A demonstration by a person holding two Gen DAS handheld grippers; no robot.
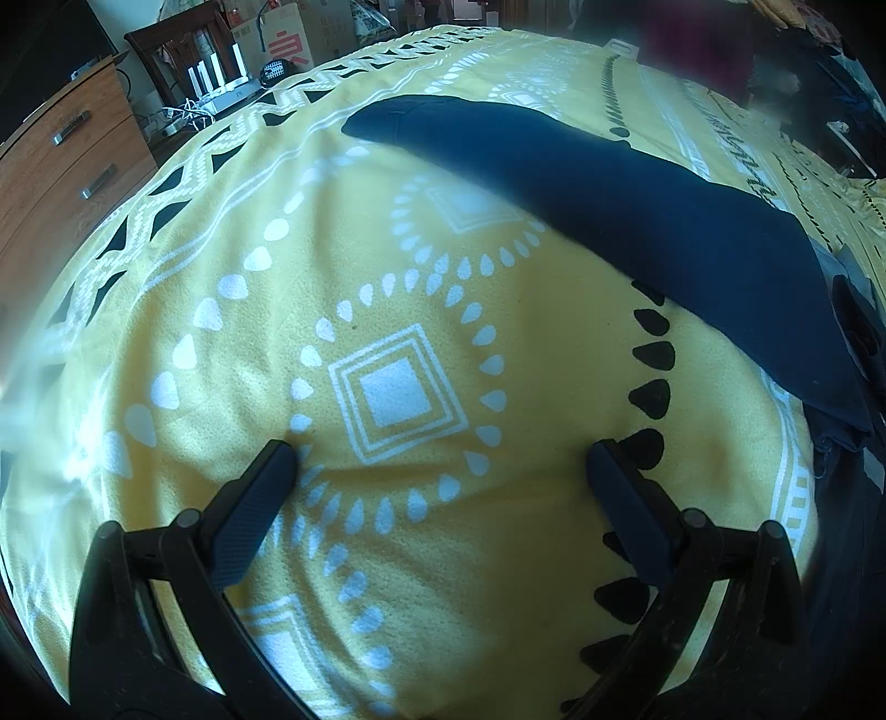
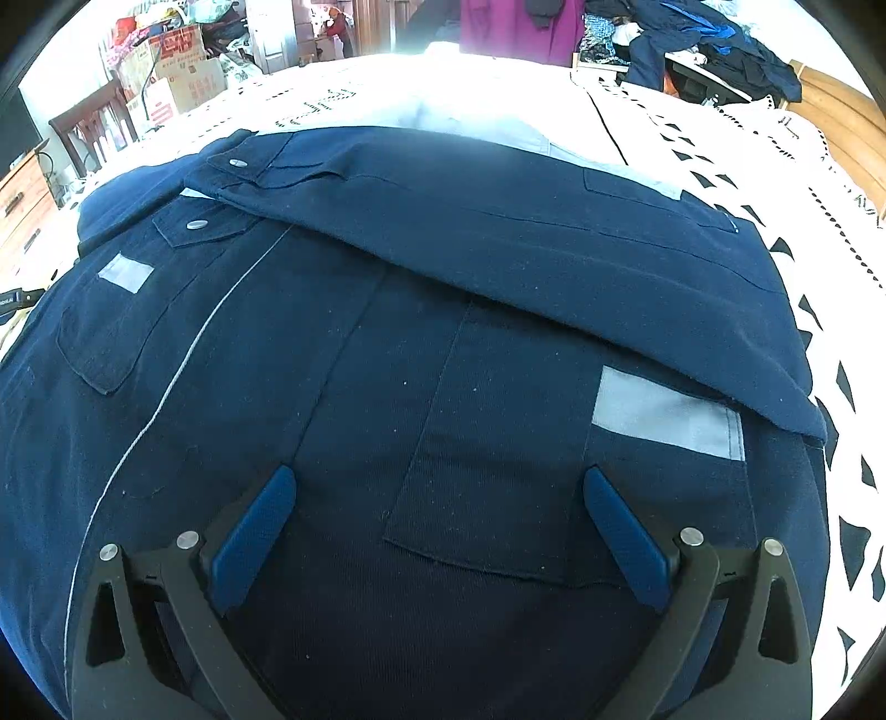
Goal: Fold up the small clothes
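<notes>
A navy blue work jacket (image 2: 421, 343) lies spread on the bed, with grey reflective patches, a chest pocket and metal snaps. One sleeve (image 2: 526, 243) is folded across its upper part. My right gripper (image 2: 440, 487) hovers open just above the jacket's lower front, nothing between its fingers. In the left wrist view a long navy part of the jacket (image 1: 637, 221) stretches diagonally across the upper right. My left gripper (image 1: 443, 459) stands open over the bare yellow patterned bedspread (image 1: 249, 360), well short of the cloth.
A wooden drawer unit (image 1: 66, 166) and a dark chair (image 1: 177, 50) stand beyond the bed's left edge, with cardboard boxes (image 1: 299, 39) behind. A pile of dark clothes (image 2: 714, 50) lies at the far right. A purple garment (image 2: 515, 27) hangs at the back.
</notes>
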